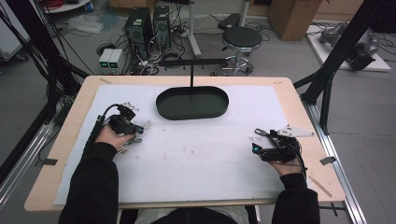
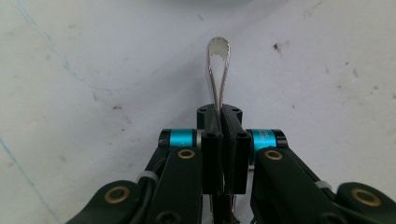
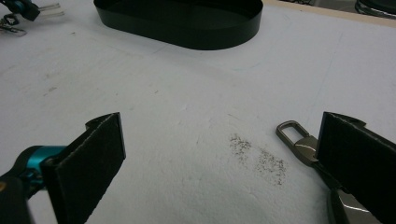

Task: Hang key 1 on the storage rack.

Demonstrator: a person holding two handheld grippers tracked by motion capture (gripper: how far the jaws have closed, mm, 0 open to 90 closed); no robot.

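My left gripper (image 2: 219,114) is shut on a thin shiny metal piece (image 2: 218,60); its rounded end sticks out past the jaws over the white sheet. From above, that gripper (image 1: 141,127) sits at the left of the table with silvery metal at its tip. My right gripper (image 3: 219,135) stands open, its jaws wide apart with nothing between them. A grey metal snap clip (image 3: 299,140) lies on the sheet right beside its right jaw. In the high view the right gripper (image 1: 260,141) rests at the right, with the clip (image 1: 260,133) just beyond it.
A black oval tray (image 1: 191,117) sits at the back middle of the white sheet, its wall (image 3: 187,32) ahead of the right gripper. A black post rises behind it. A stool, computers and cables stand on the floor beyond the table.
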